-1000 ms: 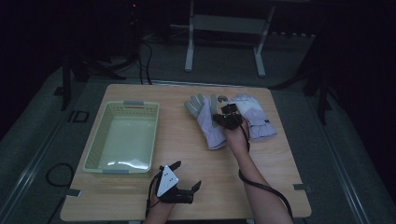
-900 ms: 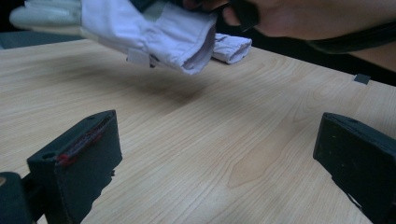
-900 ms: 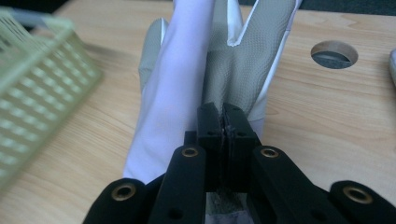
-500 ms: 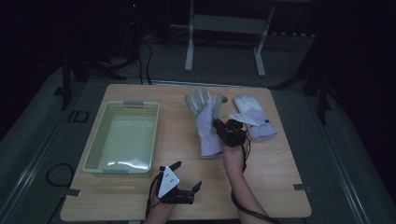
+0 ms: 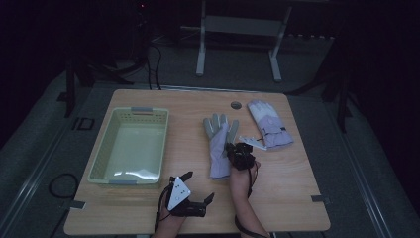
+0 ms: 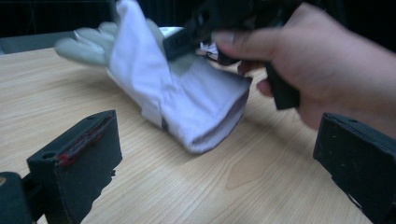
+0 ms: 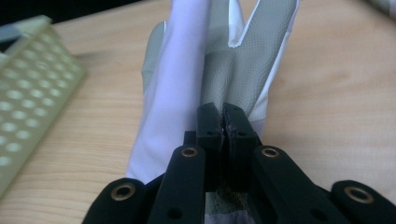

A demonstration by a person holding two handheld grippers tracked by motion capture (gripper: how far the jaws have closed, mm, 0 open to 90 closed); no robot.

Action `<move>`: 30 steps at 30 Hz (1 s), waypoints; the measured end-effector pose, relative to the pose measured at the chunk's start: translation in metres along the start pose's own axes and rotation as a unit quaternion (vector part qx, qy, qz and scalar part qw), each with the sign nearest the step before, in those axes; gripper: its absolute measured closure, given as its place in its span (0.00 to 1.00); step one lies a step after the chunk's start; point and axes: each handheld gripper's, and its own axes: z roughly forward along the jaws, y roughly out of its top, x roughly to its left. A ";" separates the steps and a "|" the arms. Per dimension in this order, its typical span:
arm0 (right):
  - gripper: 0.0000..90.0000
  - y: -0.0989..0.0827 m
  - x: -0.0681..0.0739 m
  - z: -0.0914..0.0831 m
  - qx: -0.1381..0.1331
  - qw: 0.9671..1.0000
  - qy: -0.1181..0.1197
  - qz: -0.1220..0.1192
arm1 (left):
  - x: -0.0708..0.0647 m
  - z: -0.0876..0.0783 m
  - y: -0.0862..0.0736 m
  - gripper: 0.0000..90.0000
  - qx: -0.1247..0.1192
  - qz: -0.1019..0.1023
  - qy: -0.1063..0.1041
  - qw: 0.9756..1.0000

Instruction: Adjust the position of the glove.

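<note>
Pale wood covers the counter (image 5: 297,198) where we work, with dark floor all around it. Our right gripper (image 5: 236,150) sits near the middle of the counter, its jaws pressed together on the fabric of a white and grey glove (image 5: 218,144). That glove lies flat with its fingers pointing to the far edge and its open cuff towards the near edge. In the right gripper view the glove's fabric (image 7: 224,60) rises straight ahead of the closed jaws. Our left gripper (image 5: 190,193) rests by the near edge, jaws wide apart and holding nothing. A second glove (image 5: 270,124) lies just beside the first, nearer the far right corner. A light green basket (image 5: 106,148) stands well apart, along the left edge, with bare counter between it and the held glove.
</note>
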 end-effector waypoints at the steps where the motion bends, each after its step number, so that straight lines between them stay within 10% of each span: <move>1: 0.96 -0.002 -0.002 0.002 0.003 1.000 -0.004 0.007 | 0.000 0.000 0.000 0.01 0.000 -0.001 -0.001 1.000; 11: 0.77 0.003 -0.007 0.003 0.025 0.999 -0.020 0.003 | 0.000 0.000 0.000 0.01 0.002 0.001 -0.002 1.000; 20: 0.62 0.040 -0.017 -0.026 -0.006 0.998 -0.001 -0.061 | 0.000 0.000 0.000 0.01 0.002 0.000 -0.002 1.000; 30: 0.59 0.062 -0.051 -0.033 0.040 0.993 0.021 -0.107 | 0.000 0.001 0.000 0.01 0.004 0.000 -0.003 1.000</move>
